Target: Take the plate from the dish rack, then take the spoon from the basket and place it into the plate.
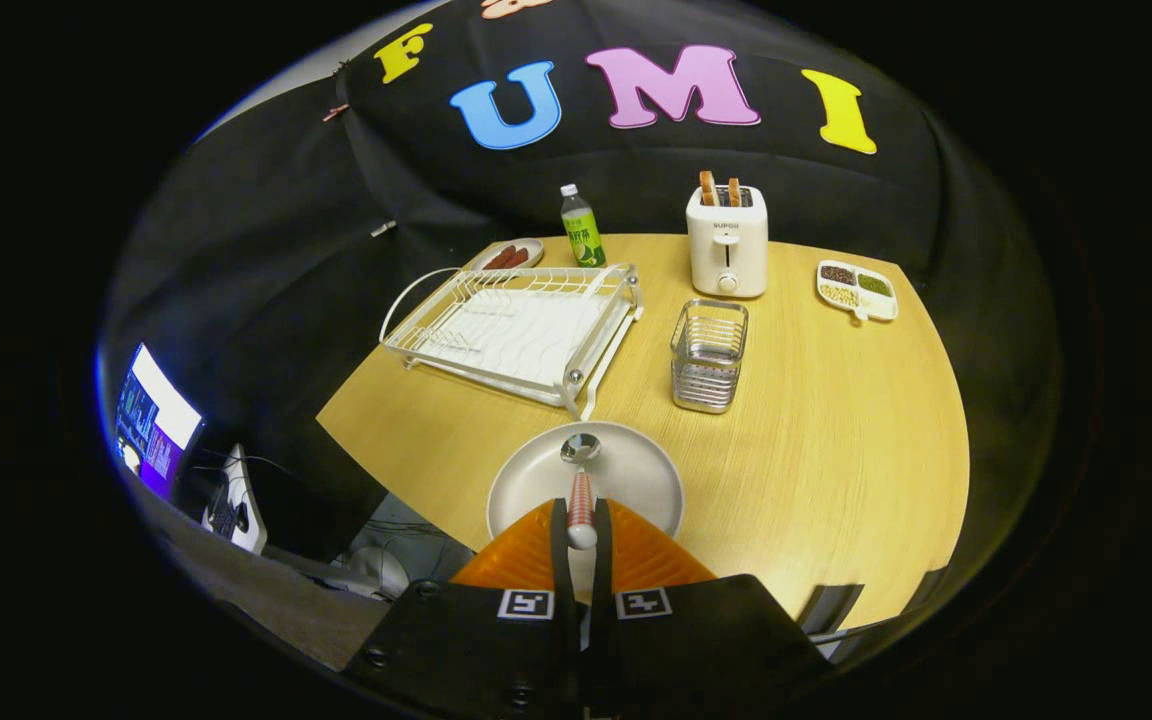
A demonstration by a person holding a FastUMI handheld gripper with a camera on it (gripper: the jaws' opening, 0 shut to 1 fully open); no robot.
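Pale wood-grain covers the table [836,450], and near its front edge lies the round grey plate [536,475], already out of the white wire dish rack [516,325] that sits toward the back left corner. The gripper [581,530] is clenched on the striped handle of the spoon [581,470]: both fingers press the handle from either side, and the metal bowl of the spoon reaches ahead of them, over the middle of the plate. Whether the bowl touches the plate's surface I cannot tell. The wire basket [708,355] stands beyond the plate, just right of the rack, with no spoon in it.

By my reading the last step is in hand: setting the spoon in the plate. The next move calls for lowering until the spoon rests on the plate, then parting the fingers and backing off without dragging the handle over the rim.
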